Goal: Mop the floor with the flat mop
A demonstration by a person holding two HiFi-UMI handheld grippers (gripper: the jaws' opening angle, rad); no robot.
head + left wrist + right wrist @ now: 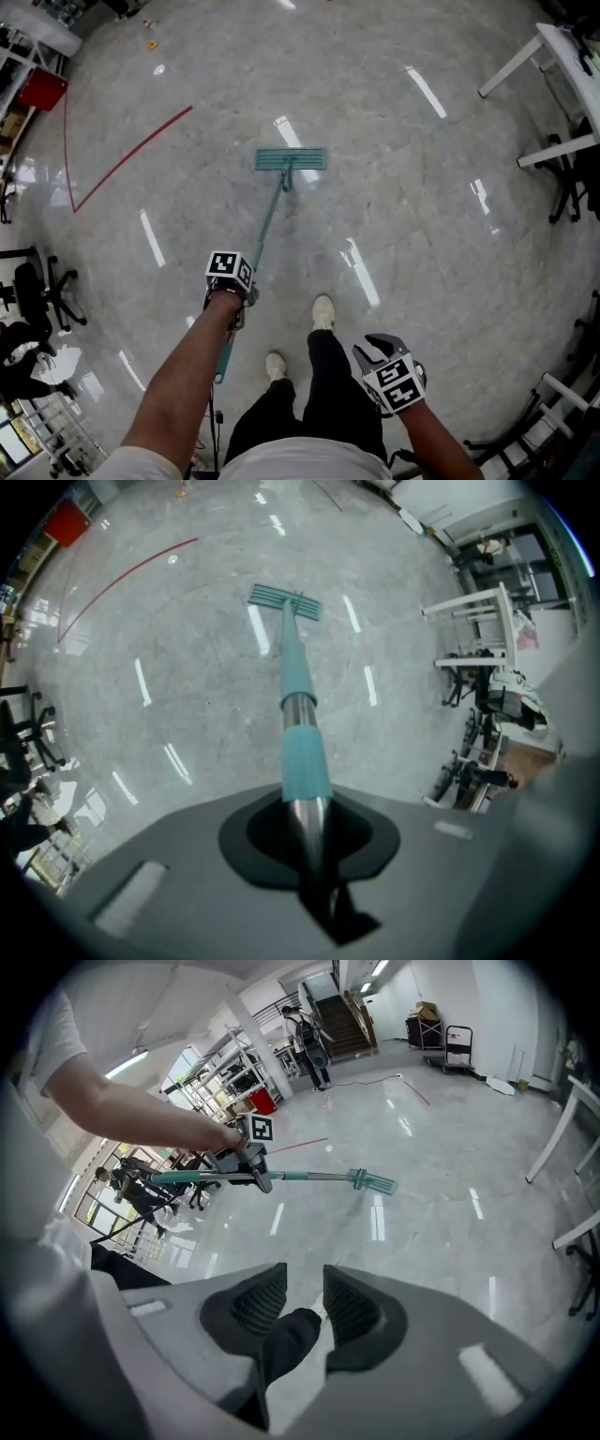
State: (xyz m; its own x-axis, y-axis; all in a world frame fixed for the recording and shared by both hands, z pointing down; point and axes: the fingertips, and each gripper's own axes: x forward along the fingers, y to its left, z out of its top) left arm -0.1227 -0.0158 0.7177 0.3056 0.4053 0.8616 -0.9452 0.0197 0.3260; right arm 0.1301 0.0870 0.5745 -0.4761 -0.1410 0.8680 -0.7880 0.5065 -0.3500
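The left gripper [305, 834] is clamped tight on the handle [302, 761], biting bare metal just behind a teal sleeve. It holds the pole's upper part, and in the head view a short free end runs off toward 7 o'clock. From there the pole slants to 12–1 o'clock and meets the mop head [292, 159], which lies flat on the floor [422, 216], well apart from the shoes [322, 311].

The right gripper [305, 1302] hangs at 4 o'clock of the left one. Its jaws are a little apart with nothing between them; only a trouser leg [281, 1335] shows beyond the gap.

This looks like a one-handed stroke. To do it well:
- Press down along the pole so the whole head stays flat on the floor.
- Run straight lanes that overlap.
- Bringing the right gripper onto the free end would likely steady the stroke.
- Mind the desk [567, 42] legs at 2 o'clock and the chairs [42, 291] at 9 o'clock.
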